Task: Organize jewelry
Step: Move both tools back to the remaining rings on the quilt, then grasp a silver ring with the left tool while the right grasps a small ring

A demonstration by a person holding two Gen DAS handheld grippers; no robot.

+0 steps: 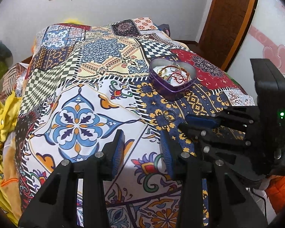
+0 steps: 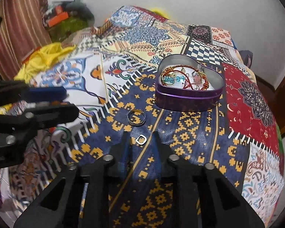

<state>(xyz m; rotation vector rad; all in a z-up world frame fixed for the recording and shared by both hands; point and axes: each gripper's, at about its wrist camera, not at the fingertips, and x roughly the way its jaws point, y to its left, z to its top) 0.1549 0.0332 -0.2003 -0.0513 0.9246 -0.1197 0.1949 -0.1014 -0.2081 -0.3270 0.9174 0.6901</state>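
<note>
A purple heart-shaped tin (image 1: pixel 172 93) (image 2: pixel 188 100) stands open on the patchwork cloth, holding bead bracelets, red cord and rings. A gold ring (image 1: pixel 170 115) (image 2: pixel 136 118) lies on the blue patterned patch in front of the tin. A small silver ring (image 2: pixel 141 139) lies closer in, between the fingertips of my right gripper (image 2: pixel 141 135) (image 1: pixel 182 122), whose pads stand apart from it on both sides. My left gripper (image 1: pixel 142 144) (image 2: pixel 72 102) hovers to the left of the rings, open and holding nothing.
The patchwork cloth (image 1: pixel 76 95) (image 2: pixel 247 104) drapes over a raised surface and falls away at its edges. Yellow fabric (image 1: pixel 1 117) (image 2: pixel 45 57) lies at the left. A wooden door frame (image 1: pixel 228 19) stands behind on the right, and an orange sleeve (image 1: pixel 279 193) shows behind my right gripper.
</note>
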